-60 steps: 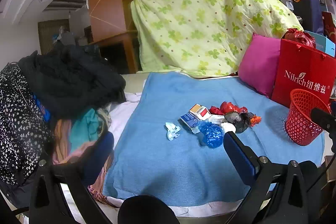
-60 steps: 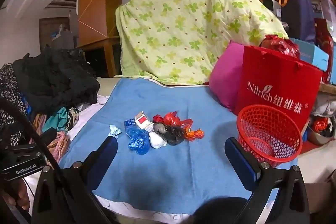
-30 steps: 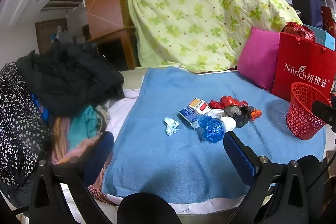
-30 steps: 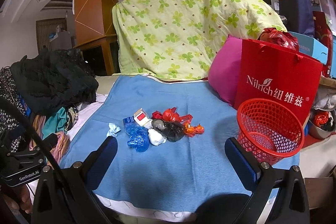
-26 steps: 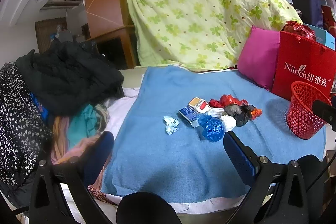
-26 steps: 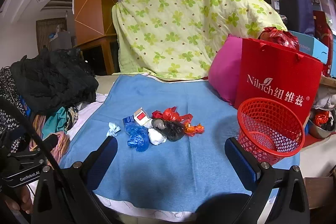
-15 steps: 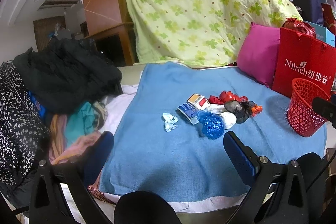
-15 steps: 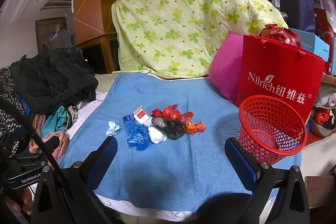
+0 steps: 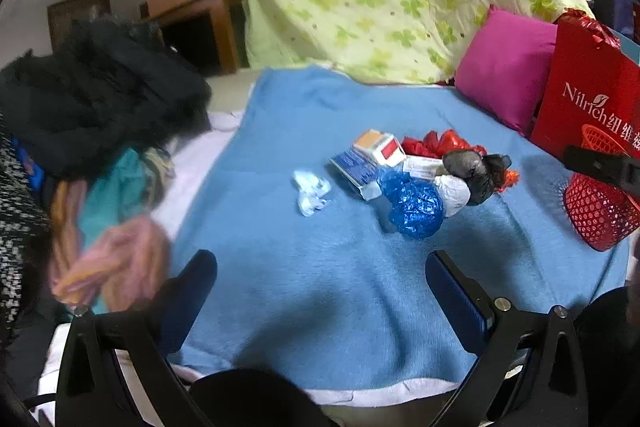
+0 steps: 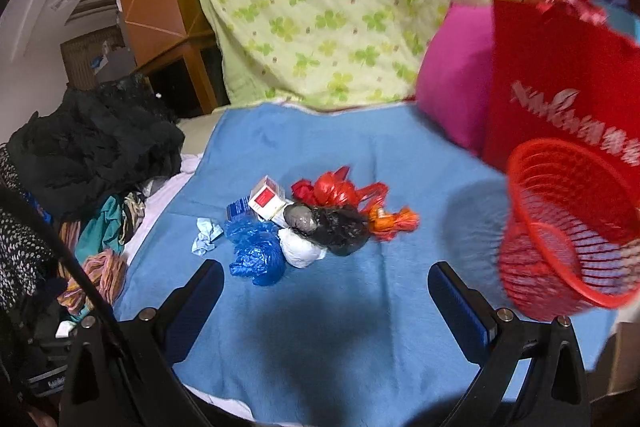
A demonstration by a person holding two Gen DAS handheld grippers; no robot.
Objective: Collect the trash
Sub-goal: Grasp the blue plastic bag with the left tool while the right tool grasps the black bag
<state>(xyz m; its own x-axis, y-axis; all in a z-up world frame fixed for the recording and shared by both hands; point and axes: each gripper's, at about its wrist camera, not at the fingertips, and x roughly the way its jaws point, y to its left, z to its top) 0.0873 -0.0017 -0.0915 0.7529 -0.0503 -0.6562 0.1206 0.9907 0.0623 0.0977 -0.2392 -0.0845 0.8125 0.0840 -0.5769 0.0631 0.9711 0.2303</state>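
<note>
Fingers point(image 9: 196, 291) of the left gripper point(image 9: 320, 291) are spread wide apart and nothing is held. The right gripper point(image 10: 326, 297) is spread wide too, with nothing in it. A pile of trash point(image 10: 316, 223) is seen in the middle of the blue blanket point(image 10: 360, 327): a blue bag point(image 9: 414, 205), a black bag point(image 10: 340, 227), red wrappers point(image 10: 336, 189), small boxes point(image 9: 376, 149). A red basket point(image 10: 568, 227) is placed to the right, well apart from the pile.
</note>
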